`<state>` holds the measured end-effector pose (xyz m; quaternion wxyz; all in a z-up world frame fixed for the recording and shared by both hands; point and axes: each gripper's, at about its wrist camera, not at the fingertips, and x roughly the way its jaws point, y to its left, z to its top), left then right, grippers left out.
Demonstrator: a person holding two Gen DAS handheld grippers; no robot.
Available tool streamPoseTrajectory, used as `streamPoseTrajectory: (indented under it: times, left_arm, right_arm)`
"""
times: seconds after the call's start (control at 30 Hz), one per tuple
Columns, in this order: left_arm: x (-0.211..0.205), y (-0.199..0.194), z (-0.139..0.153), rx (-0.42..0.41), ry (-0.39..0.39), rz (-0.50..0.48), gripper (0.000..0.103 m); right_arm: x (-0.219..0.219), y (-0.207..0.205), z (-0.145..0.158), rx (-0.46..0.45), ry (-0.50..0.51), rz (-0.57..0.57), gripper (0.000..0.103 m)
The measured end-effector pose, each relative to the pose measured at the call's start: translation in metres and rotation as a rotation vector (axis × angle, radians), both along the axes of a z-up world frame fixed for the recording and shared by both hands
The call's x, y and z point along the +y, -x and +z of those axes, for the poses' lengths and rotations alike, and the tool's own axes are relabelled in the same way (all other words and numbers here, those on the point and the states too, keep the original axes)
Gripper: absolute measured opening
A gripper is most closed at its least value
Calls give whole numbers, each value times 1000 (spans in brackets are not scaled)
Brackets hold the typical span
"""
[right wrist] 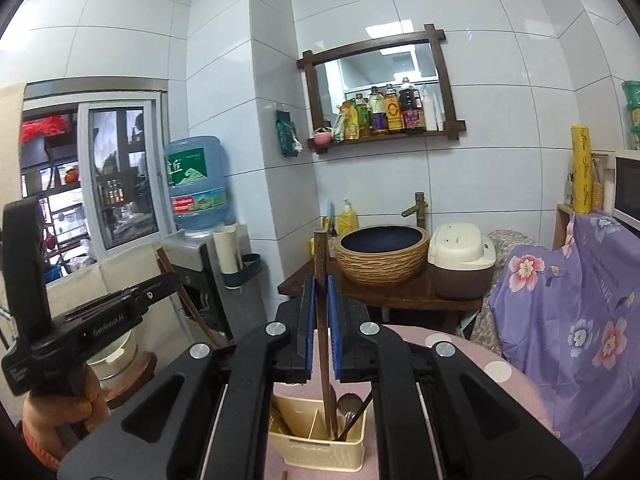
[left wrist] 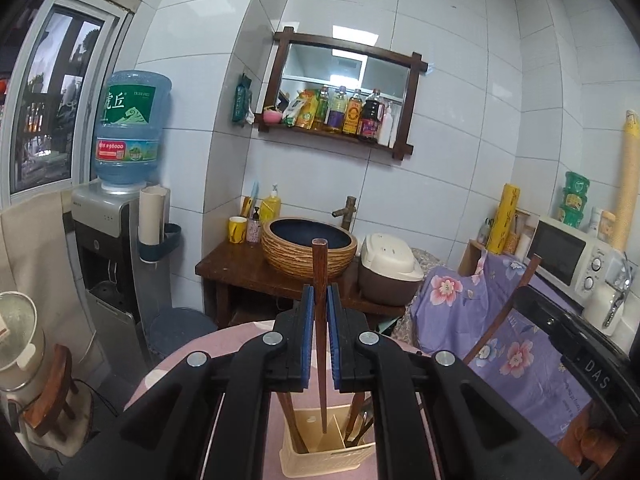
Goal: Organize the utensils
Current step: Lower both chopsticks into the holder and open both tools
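Observation:
My left gripper is shut on a dark wooden chopstick held upright between its blue pads. The chopstick's thin end hangs over a cream utensil holder on the pink dotted table. More chopsticks stand in the holder's left compartment. My right gripper is shut on a second upright chopstick. Its lower end points at the holder beside the metal spoons. I cannot tell whether either tip is inside the holder.
Beyond the table stand a wooden washstand with a woven basin and a rice cooker. A water dispenser is at the left. At the right are a purple floral cloth and a microwave. A gloved hand shows in the right wrist view.

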<state>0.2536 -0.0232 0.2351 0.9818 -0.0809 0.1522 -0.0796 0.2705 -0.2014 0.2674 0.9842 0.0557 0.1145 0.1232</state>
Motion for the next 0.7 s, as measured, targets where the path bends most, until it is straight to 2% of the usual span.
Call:
streamPoseTrajectory:
  times: [0.17,0.3,0.47,0.7]
  left_arm:
    - [-14,-17,-45,65,-32,16,8]
    - [-15,-24,-80,129,-26,8,8]
    - [-13,-32,-119,205,-20,10,8]
    - [-11,-34,-129,227,-12,-3,7]
  right_arm:
    - [4,-23,-44,70,-4,-13,7]
    - [5,-32,-81,118,-9,-8,7]
    - [7,-40,-112,170,-10,-9,7]
    - [3,-46,-129,202,-18,-9,8]
